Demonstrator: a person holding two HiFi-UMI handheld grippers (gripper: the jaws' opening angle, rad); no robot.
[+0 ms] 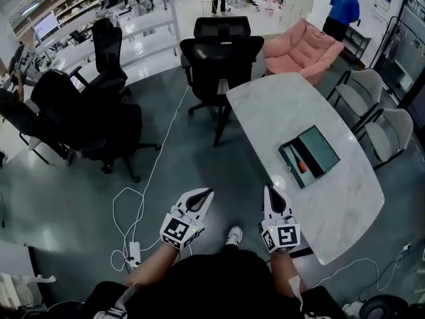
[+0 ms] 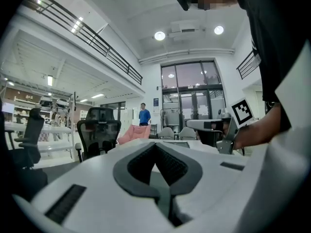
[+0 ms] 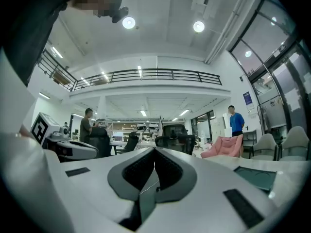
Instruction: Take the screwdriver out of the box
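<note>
Fingers (image 2: pixel 138 166) pressed together on the left gripper (image 1: pixel 207 193), and together on the right gripper (image 1: pixel 268 190) too, nothing between either pair. Both hang well short of the box (image 1: pixel 320 150), the right one nearer it. Screwdriver (image 1: pixel 301 165), red handle, lies inside the box on the table (image 1: pixel 285 105). Nothing done yet, I'd say: reach, grasp and lift-out all remain.

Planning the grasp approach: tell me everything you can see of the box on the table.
The box is a shallow, open rectangular case with a dark rim and a grey-green floor; its material cannot be told. It lies flat on the white oval table, towards the near end and skewed to the table's edges. A screwdriver with a red handle lies inside along its left side. Nothing else touches it.
</note>
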